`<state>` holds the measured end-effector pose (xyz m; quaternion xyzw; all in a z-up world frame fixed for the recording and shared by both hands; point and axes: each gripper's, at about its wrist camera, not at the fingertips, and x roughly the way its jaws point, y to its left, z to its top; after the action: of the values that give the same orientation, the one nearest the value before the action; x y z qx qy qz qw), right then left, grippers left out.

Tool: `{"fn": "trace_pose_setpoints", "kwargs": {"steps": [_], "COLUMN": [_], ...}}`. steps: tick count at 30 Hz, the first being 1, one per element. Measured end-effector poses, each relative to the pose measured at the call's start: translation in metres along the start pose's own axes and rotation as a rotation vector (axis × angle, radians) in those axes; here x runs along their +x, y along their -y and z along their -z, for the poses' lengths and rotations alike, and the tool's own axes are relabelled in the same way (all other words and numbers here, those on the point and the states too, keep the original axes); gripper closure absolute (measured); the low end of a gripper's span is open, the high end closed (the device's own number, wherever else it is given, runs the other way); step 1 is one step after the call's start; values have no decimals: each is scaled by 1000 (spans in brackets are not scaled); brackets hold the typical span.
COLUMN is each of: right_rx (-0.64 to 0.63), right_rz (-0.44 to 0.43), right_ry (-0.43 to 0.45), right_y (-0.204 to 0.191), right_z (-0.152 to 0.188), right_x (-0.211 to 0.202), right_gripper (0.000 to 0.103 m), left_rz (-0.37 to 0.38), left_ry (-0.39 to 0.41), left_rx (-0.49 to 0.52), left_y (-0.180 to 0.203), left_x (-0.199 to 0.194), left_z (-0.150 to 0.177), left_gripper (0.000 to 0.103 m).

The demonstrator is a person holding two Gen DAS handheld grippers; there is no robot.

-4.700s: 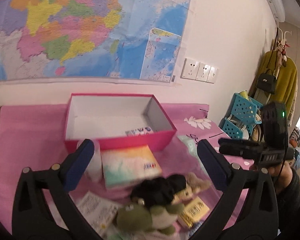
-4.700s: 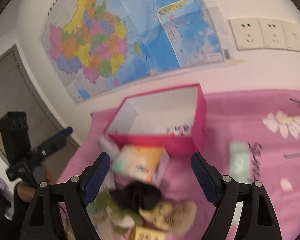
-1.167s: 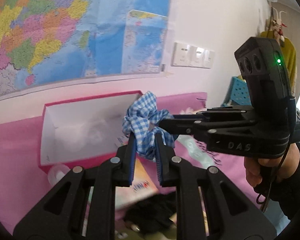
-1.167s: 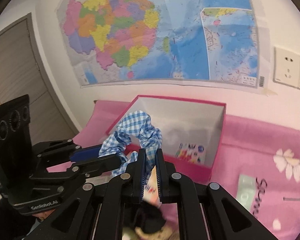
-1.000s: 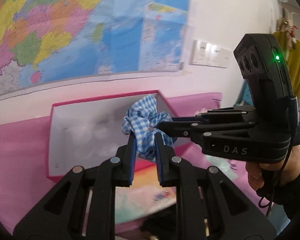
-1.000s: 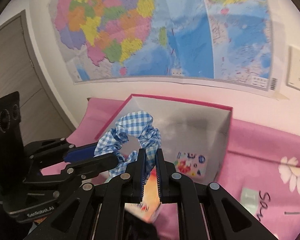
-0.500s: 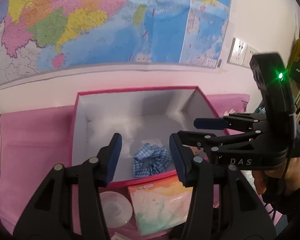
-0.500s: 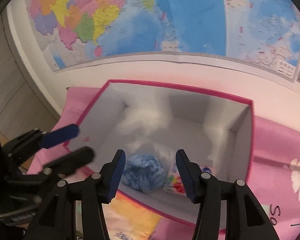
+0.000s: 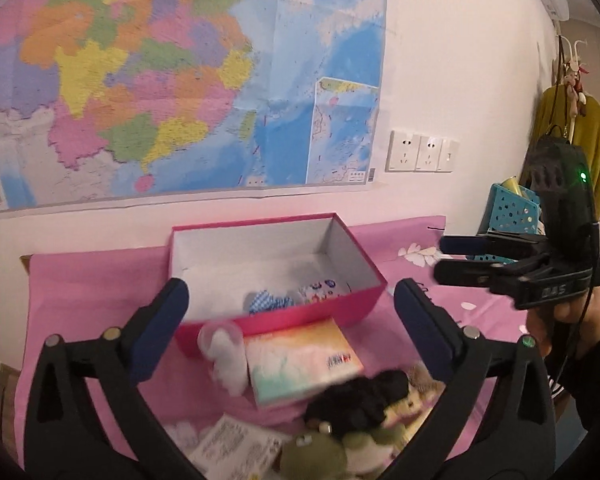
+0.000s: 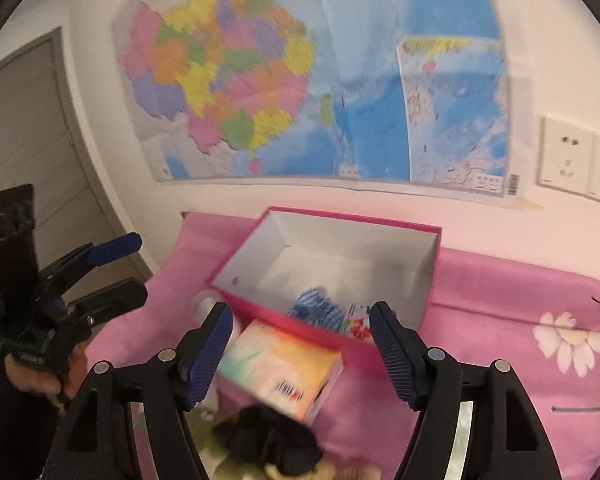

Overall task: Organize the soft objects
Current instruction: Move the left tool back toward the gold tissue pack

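The blue checked scrunchie [image 9: 270, 300] [image 10: 314, 306] lies inside the pink box [image 9: 340, 308] [image 10: 340, 248], beside a small sticker card [image 9: 320, 290]. My left gripper [image 9: 290, 320] [image 10: 136, 270] is back from the box, its jaws opening wide with nothing held between them. My right gripper [image 10: 300, 344] [image 9: 446, 258] is also back from the box with its jaws opening and nothing held. In front of the box lie a pastel tissue pack [image 9: 300, 360] [image 10: 284, 364], a black soft item [image 9: 364, 396] [image 10: 272, 436] and a green frog plush [image 9: 316, 454].
A pink cloth [image 9: 80, 300] covers the table, which stands against a wall with a map [image 9: 180, 80] and sockets [image 9: 420, 156]. A clear tub of cotton [image 9: 224, 352] and a leaflet [image 9: 236, 448] lie near the front. Blue baskets [image 9: 512, 208] stand at the right, a door [image 10: 28, 140] at the left.
Both grippers were shut on the scrunchie above the box. They let go, the scrunchie dropped into the box, and both pulled back with jaws spreading wider.
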<state>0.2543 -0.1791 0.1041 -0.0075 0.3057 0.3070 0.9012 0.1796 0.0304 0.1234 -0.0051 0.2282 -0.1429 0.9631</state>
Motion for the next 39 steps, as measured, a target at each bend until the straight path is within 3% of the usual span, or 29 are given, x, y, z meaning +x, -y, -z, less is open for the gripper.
{"fn": "trace_pose_setpoints", "kwargs": {"steps": [4,10,15,19,26,39], "right_rx": [10,16,35,55,115,144], "right_rz": [-13,-17,-15,29,60,96], "right_ry": [18,-26,-96,-155,-204,-220], "right_y": [-8,-21,-29,-28,-21,-12], "right_z": [30,81,128,160,193,200], "right_x": [-32,-41,-33,-29,-30,-23], "right_gripper": [21,20,20,20,20,20], "left_rz": [-39,-66,-24,8,81,231], "left_ry": [-5,-74,-174,-214,-248,-271], "left_rx": [-19,-64,-98,-99,-53,10], "left_y": [-3,-4,14,32,69,120], "left_x": [-26,-48,-43,-40,-32,-5], "left_z": [23,78,132,155,173,183], "left_gripper": [0,0,0,0,0,0]}}
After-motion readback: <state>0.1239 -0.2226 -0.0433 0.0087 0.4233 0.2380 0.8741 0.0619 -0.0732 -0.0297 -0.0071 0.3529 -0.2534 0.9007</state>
